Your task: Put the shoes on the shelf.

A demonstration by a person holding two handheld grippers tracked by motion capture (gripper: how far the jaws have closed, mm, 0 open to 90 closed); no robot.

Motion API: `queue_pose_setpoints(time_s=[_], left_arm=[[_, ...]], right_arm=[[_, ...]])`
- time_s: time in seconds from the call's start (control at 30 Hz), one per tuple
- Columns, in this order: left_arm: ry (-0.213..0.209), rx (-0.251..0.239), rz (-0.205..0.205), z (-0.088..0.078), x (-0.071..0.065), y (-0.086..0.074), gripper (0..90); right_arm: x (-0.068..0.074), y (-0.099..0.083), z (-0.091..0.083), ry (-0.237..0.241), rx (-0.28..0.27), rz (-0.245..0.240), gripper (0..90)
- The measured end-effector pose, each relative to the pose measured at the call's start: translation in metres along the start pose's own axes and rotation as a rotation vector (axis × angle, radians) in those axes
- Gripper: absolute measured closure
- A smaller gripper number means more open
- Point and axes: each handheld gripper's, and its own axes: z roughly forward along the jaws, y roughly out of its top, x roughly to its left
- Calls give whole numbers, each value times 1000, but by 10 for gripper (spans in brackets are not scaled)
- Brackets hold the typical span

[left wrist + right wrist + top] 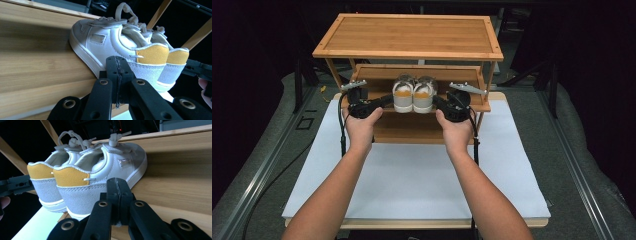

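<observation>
**Pair of Small Sneakers Flanked on Middle Shelf of Bamboo Rack**

Pictured from above: a bamboo shoe rack standing at the far end of a white-topped counter, with two forearms reaching in from the near edge. Seated side by side on the middle shelf, heels outward toward the counter and just over the front lip: a pair of white sneakers with mustard-yellow heel tabs and grey suede heel counters. Positioned at the pair's left flank, the left gripper, fingers pressed fully together with nothing between them, tip resting against or just beside the nearer shoe's grey heel; exact contact hard to tell. Mirrored on the other side, the right gripper, fingers likewise closed and empty.

Judged from size and build: light, child-sized shoes, soft at the padded collar and loose laces, firmer at the rubber sole and stiffened heel. Likely to slide easily on the smooth bamboo, and to tip if pushed high. Best purchase probably low on the outer sidewalls near the heels, squeezing both shoes together as one, or pinching a heel tab once the fingers were opened.
</observation>
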Motion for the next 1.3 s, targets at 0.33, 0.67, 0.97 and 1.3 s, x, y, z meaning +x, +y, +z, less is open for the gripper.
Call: queue_pose_setpoints(time_s=[0.33, 0.67, 0.97, 1.3], left_arm=[[4, -11, -28, 14, 7, 5, 897], [25, -1, -37, 25, 12, 12, 896], [30, -18, -40, 31, 14, 11, 896], [41, -11, -21, 37, 15, 13, 897]], right_arm=[[-5, 7, 15, -33, -9, 20, 900], [-8, 13, 25, -58, 18, 19, 900], [-11, 15, 31, -67, 14, 23, 900], [-15, 15, 38, -64, 6, 45, 900]])
